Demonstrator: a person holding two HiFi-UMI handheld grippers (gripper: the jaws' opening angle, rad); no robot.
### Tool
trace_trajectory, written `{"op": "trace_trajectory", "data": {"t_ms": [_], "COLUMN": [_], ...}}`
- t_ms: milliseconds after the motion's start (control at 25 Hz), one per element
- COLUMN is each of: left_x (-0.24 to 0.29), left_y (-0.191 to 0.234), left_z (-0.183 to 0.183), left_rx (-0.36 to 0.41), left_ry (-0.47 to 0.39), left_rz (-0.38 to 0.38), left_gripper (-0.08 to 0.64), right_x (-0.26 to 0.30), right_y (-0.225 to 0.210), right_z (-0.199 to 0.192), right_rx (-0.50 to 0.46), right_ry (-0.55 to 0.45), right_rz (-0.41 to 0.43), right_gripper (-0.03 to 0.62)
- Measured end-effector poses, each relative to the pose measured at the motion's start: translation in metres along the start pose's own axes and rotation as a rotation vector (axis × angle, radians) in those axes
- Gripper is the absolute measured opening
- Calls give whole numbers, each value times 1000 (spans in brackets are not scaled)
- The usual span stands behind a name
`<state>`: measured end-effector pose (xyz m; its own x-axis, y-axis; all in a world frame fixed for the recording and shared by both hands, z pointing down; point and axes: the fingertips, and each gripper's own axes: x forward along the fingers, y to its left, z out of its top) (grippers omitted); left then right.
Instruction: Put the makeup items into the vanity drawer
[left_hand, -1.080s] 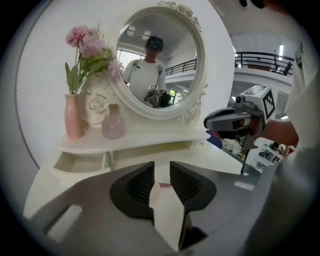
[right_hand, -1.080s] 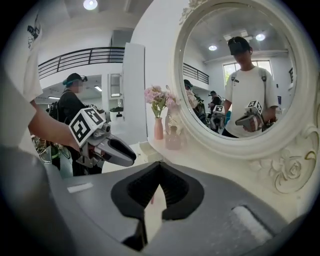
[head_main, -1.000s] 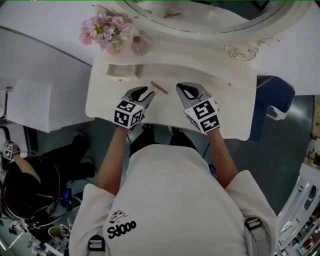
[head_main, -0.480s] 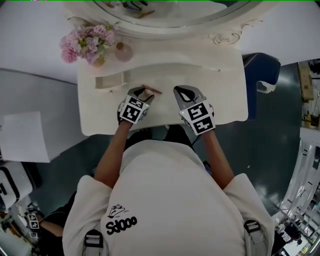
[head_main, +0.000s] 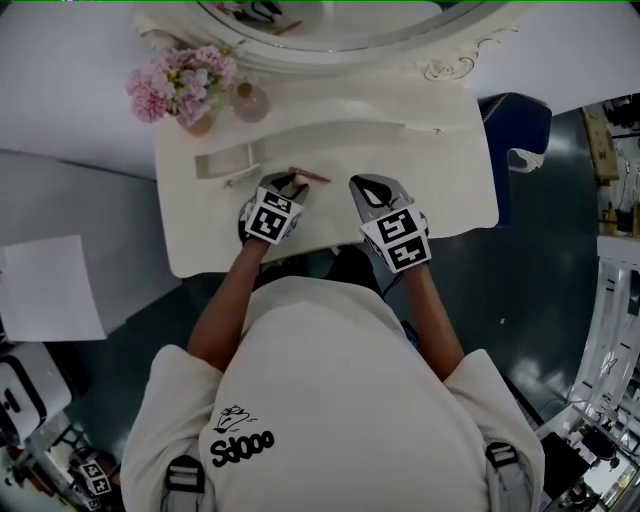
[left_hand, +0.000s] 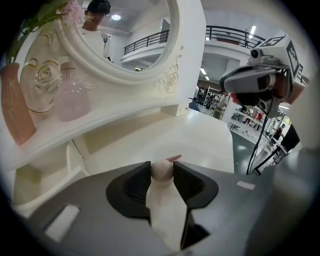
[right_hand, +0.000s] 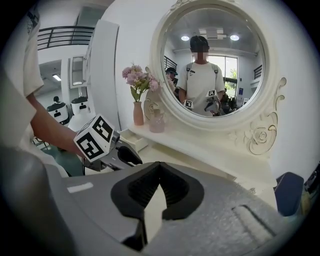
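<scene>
A slim pink makeup stick (head_main: 308, 176) lies on the cream vanity top (head_main: 440, 190), in front of the mirror. My left gripper (head_main: 288, 183) is down at the stick's near end. In the left gripper view the stick's rounded pink end (left_hand: 161, 170) sits between the two black pads (left_hand: 137, 186), which touch it on both sides; the jaws have just been closing on it. My right gripper (head_main: 373, 186) hovers beside it to the right, jaw tips together (right_hand: 159, 167) and nothing held. A small open drawer (head_main: 222, 162) sits at the vanity's left.
A vase of pink flowers (head_main: 178, 85) and a pink bottle (head_main: 250, 102) stand on the raised shelf at the back left. The oval mirror (head_main: 330, 20) rises behind. A blue chair (head_main: 515, 125) is off the table's right edge.
The left gripper has dropped and rolled onto the near end of the pink stick, which lay just right of its tips before. The right gripper has shifted slightly.
</scene>
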<state>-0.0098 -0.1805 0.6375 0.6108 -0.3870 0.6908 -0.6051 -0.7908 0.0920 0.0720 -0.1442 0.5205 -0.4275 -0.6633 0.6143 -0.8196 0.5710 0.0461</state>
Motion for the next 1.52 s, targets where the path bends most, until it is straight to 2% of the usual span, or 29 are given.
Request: {"op": "trace_trajectory", "data": {"t_ms": [320, 520, 680, 960, 1160, 1360, 1520], "left_x": [-48, -87, -105, -108, -100, -86, -79], "left_y": [13, 45, 75, 117, 132, 132, 132], "left_z": [23, 43, 45, 27, 16, 4, 4], "left_rx": [-31, -49, -93, -144, -150, -124, -132], "left_ry": [-124, -209, -246, -201, -155, -79, -65], "left_rz": [-5, 61, 117, 184, 205, 181, 155], "left_gripper": [155, 153, 153, 153, 153, 155, 158], "right_x": [19, 38, 51, 66, 72, 74, 76], "right_y": [20, 30, 38, 45, 46, 42, 40], "right_z": [9, 25, 36, 44, 44, 43, 41], "right_rx": [0, -18, -21, -24, -30, -30, -44], "right_ry": [-12, -31, -52, -43, -30, -17, -3], "right_rz": [28, 58, 79, 100, 106, 108, 115], "right_gripper": [3, 3, 3, 3, 3, 3, 3]}}
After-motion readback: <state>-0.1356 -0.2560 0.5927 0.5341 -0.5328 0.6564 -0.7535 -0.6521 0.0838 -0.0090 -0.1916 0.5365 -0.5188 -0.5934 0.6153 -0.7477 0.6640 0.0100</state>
